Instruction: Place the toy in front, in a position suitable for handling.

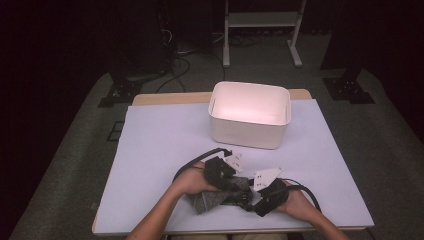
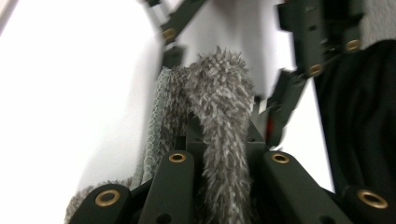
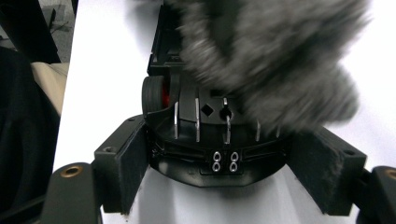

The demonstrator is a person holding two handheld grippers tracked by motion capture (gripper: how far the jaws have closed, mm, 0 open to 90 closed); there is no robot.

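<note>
Grey fuzzy microfibre cloth (image 1: 212,197) at desk's 6 o'clock edge, clamped in left tongs (image 2: 219,140). Right tongs (image 3: 229,158) apart, bracketing the left gripper's black body, cloth ungripped. White plastic bin (image 1: 249,114) at 12 o'clock holds nothing; likely transfer not begun.

A wooden table (image 1: 165,98) carries a pale lilac sheet (image 1: 160,145) over nearly its whole top. On the sheet stand a white bin (image 1: 248,129) and, nearer, a grey fuzzy cloth (image 1: 210,200).
</note>
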